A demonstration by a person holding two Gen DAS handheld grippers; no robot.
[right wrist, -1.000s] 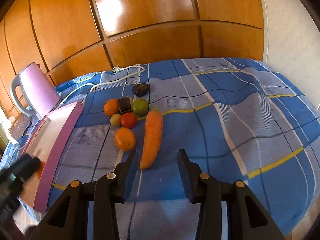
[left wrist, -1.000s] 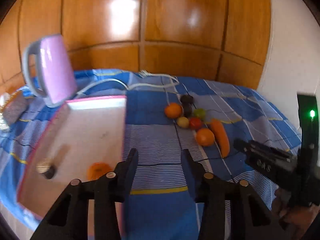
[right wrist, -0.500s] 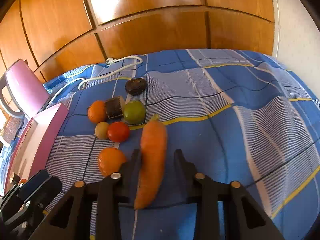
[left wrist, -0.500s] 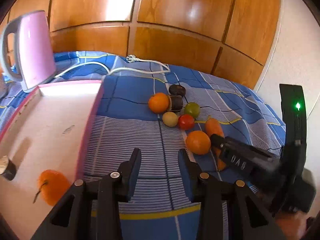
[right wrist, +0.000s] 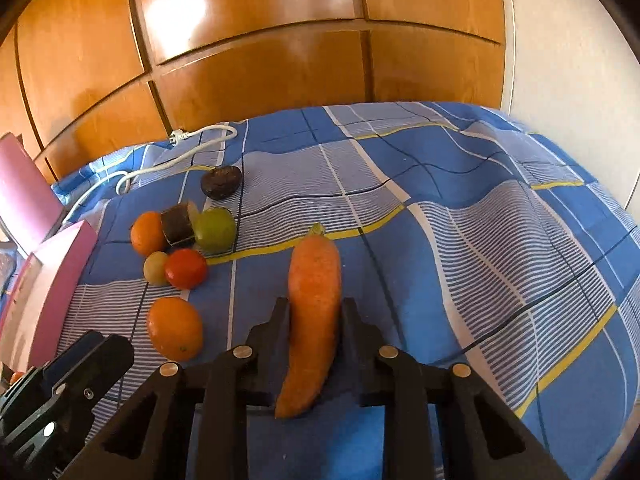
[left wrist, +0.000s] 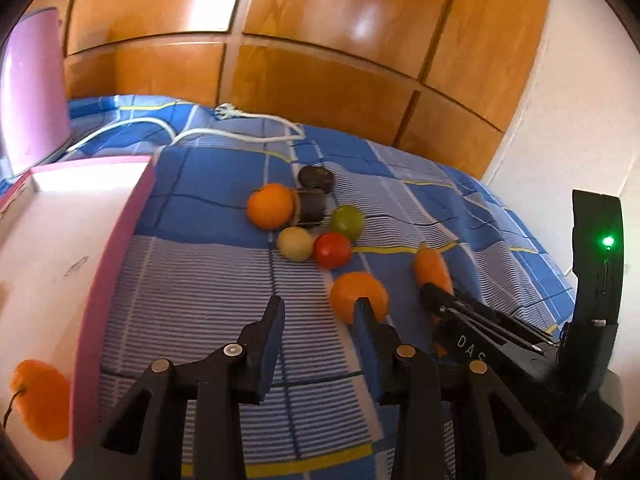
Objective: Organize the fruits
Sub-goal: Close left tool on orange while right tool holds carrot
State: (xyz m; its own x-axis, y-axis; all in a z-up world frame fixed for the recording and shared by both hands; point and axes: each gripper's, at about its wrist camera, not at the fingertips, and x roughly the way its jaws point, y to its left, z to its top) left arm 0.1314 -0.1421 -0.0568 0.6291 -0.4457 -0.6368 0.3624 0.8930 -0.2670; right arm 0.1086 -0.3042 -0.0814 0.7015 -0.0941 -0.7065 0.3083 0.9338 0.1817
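Note:
A carrot (right wrist: 314,304) lies on the blue checked cloth, and my right gripper (right wrist: 314,312) is shut on its middle; the carrot (left wrist: 432,268) also shows in the left wrist view. My left gripper (left wrist: 318,316) is open and empty, just left of an orange (left wrist: 358,294). Further back lie another orange (left wrist: 270,206), a red tomato (left wrist: 332,250), a green fruit (left wrist: 347,222), a pale round fruit (left wrist: 295,243) and two dark fruits (left wrist: 315,178). One orange fruit (left wrist: 40,398) lies in the pink-rimmed white tray (left wrist: 116,248).
A pink kettle (left wrist: 30,92) stands behind the tray with its white cord (left wrist: 224,134) across the cloth. A wooden panelled wall (right wrist: 256,40) rises behind the bed and a white wall (right wrist: 580,80) at the right.
My right gripper has moved forward over the carrot and closed on it. My left gripper has swung right from the tray toward the near orange, staying open.

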